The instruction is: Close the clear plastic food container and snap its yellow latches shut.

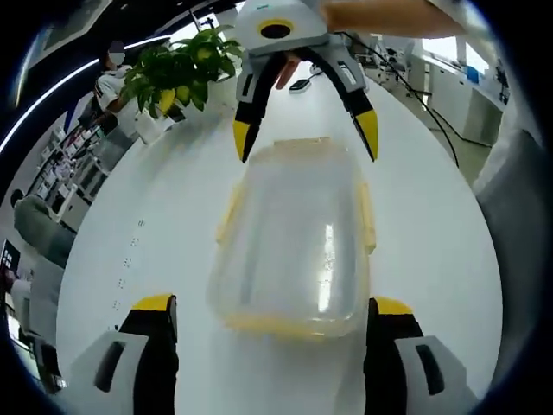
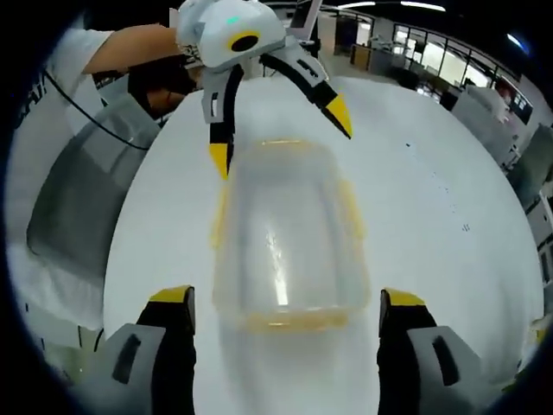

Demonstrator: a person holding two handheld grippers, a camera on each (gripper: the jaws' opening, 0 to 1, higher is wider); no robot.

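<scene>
The clear plastic container [image 1: 294, 242] lies on the white table [image 1: 432, 242] with its lid on top and yellow latches [image 1: 367, 216] along its rim. It looks slightly blurred, so I cannot tell whether the latches are snapped. My left gripper [image 1: 273, 304] is open, its yellow-tipped jaws straddling the near end of the box. My right gripper [image 1: 307, 137] faces it from the far end, open around that end. In the right gripper view the container [image 2: 281, 242] sits between my open right gripper [image 2: 287, 297] and the open left gripper [image 2: 280, 138].
A potted green plant [image 1: 177, 73] stands at the table's far left, with a dark mouse-like object [image 1: 300, 84] behind the right gripper. A person's grey clothing [image 2: 78, 199] is close to the table edge. Desks and a seated person [image 1: 112, 73] lie beyond.
</scene>
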